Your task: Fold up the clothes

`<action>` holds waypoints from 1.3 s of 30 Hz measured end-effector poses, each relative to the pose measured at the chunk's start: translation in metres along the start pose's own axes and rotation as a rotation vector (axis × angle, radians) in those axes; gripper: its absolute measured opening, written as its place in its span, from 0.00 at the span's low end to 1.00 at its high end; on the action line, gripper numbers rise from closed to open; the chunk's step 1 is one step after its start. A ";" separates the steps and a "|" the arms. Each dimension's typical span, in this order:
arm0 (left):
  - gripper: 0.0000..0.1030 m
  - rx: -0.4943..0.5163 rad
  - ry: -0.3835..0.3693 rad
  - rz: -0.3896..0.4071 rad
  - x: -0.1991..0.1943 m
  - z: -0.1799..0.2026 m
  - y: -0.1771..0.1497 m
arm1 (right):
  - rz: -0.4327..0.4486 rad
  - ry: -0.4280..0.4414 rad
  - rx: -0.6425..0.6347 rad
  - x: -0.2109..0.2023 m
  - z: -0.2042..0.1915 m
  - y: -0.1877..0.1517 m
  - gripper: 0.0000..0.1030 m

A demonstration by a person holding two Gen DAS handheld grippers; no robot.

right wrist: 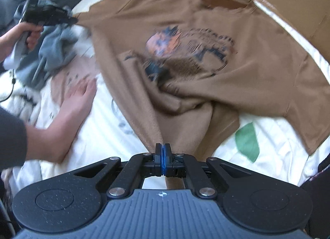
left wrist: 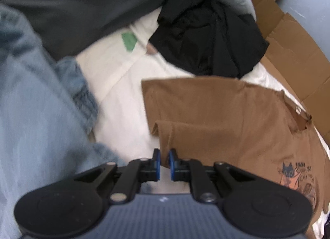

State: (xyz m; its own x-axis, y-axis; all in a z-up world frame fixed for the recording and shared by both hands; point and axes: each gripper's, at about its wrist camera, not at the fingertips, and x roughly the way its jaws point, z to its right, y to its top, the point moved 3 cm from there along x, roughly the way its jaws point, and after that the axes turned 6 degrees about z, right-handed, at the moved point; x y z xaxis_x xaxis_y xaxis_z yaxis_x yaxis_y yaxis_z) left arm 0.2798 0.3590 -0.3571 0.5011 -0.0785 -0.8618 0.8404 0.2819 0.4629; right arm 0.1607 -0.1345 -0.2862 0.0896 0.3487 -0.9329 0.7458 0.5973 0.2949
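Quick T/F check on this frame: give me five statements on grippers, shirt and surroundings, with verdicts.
1. The right gripper is shut on the brown T-shirt. True.
2. The left gripper is clamped on the T-shirt. False: its fingers stand apart, a gap between them, at the shirt's edge.
3. The T-shirt has a printed graphic. True.
4. The black garment lies folded flat on the T-shirt. False: it sits crumpled on the white sheet, beyond the shirt.
5. A bare hand rests on the sheet left of the shirt. True.
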 end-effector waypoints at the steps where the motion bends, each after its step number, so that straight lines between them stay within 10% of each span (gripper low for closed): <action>1: 0.09 -0.005 0.000 -0.011 0.003 -0.002 -0.005 | -0.017 0.002 -0.006 0.000 -0.003 -0.002 0.00; 11: 0.15 -0.009 0.017 -0.081 0.029 -0.014 -0.025 | -0.155 0.033 -0.015 0.023 -0.014 -0.034 0.00; 21: 0.30 0.066 0.025 -0.003 -0.009 -0.003 0.015 | 0.026 -0.017 0.173 0.031 0.028 -0.028 0.05; 39: 0.35 0.172 0.018 0.067 0.085 -0.017 0.083 | 0.125 -0.172 0.301 0.038 0.056 -0.019 0.24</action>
State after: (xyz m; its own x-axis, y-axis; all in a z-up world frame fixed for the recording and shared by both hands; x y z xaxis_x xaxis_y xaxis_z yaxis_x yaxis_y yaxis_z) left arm 0.3884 0.3918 -0.3951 0.5545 -0.0475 -0.8308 0.8290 0.1177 0.5467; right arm 0.1872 -0.1733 -0.3390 0.2823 0.2639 -0.9223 0.8807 0.3098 0.3582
